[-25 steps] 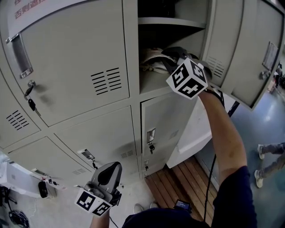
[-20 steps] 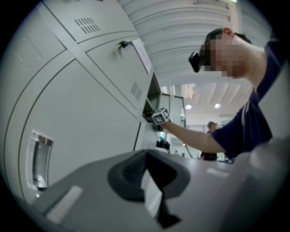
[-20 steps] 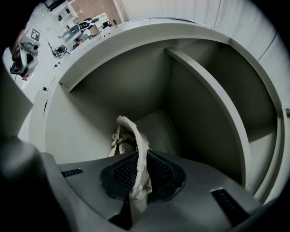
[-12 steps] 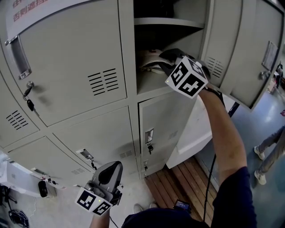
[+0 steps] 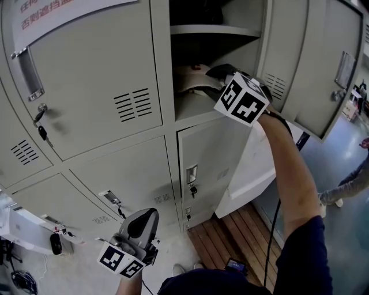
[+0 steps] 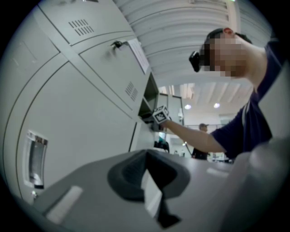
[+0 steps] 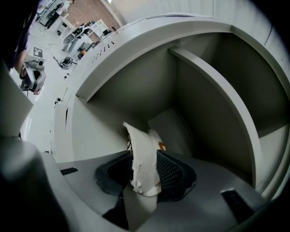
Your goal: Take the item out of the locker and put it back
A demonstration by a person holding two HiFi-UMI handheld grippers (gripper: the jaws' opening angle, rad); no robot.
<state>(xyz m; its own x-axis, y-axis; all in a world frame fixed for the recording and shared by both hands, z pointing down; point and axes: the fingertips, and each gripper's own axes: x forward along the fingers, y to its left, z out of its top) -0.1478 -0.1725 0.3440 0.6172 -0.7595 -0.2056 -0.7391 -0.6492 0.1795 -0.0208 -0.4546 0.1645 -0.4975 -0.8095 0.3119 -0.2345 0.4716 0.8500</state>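
Inside the open compartment (image 5: 203, 110) of the locker bank, upper middle of head view: right gripper (image 5: 222, 73) reaches in, and its jaw tips are out of sight behind its marker cube (image 5: 243, 99). White item (image 5: 192, 77) lies on the compartment floor, far side half in shadow and near end covered by the gripper, so only a pale curved edge shows. What kind of thing it is cannot be told.

Right gripper view: a pale strip of the item, with a frayed edge, stands between the two mesh pads (image 7: 173, 172). Jaws are opening and stand wide, with the item between them but not squeezed. Shelf (image 7: 217, 86) runs above. The item's far end disappears toward the back wall.

Compartment door (image 5: 314, 63) swung open to the right, its top cut off by the frame. Sign with red print (image 5: 57, 12) at upper left, mostly cropped. Bunch of keys (image 5: 41, 132) hangs from the closed door to the left. Another person at the right edge (image 5: 349, 185), only partly in frame.

Pose: right forearm (image 5: 288, 167) stretched up and forward from lower right, wrist at the compartment's near lip. Left gripper (image 5: 143, 218) held low, near the bottom edge, tip pointing up toward the closed lower doors and well apart from them. Left gripper view shows its jaws together with nothing between them; its camera looks up along the locker fronts toward the raised right arm.
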